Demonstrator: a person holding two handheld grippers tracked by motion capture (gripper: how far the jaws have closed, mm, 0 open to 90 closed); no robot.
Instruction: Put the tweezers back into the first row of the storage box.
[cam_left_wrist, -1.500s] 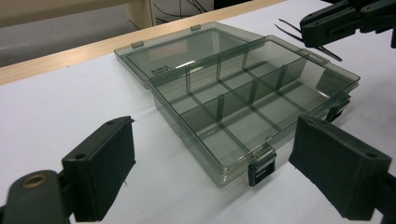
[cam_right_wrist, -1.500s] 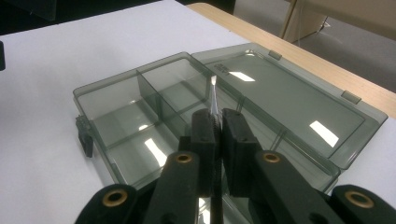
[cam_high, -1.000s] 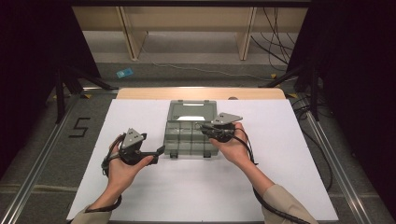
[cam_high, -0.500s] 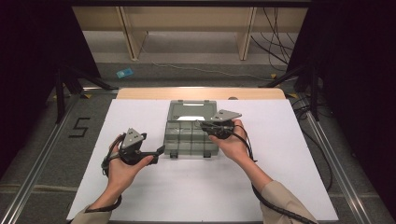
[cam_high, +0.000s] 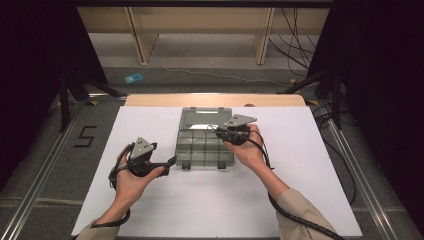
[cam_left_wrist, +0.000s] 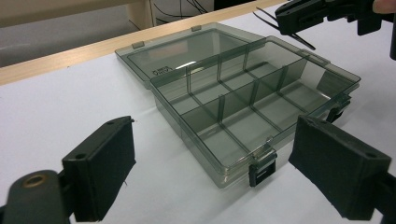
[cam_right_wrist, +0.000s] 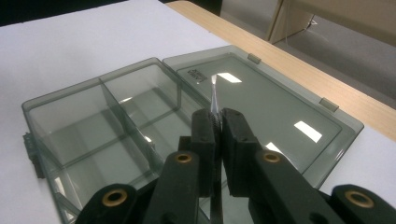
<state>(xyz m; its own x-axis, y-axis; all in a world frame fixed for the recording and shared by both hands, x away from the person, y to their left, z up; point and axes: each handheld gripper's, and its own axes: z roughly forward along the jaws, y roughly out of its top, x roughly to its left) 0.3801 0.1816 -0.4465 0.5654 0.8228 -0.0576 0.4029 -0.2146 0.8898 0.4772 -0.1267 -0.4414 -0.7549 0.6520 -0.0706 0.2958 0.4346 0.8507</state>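
A smoky clear compartment box lies open on the white table, its lid flat behind it. Its compartments look empty. My left gripper stands open at the box's front left corner, its pads wide apart with a front latch between them, touching nothing. Over the box's right rear part, my right gripper is shut on a thin strip, like a cable tie, which sticks out past the jaws above the lid. The left gripper view has that gripper and the strip at its top right.
The white sheet covers the table, with a wooden edge at the far side. Shelf legs and cables stand on the floor beyond. Metal rails run along both sides of the table.
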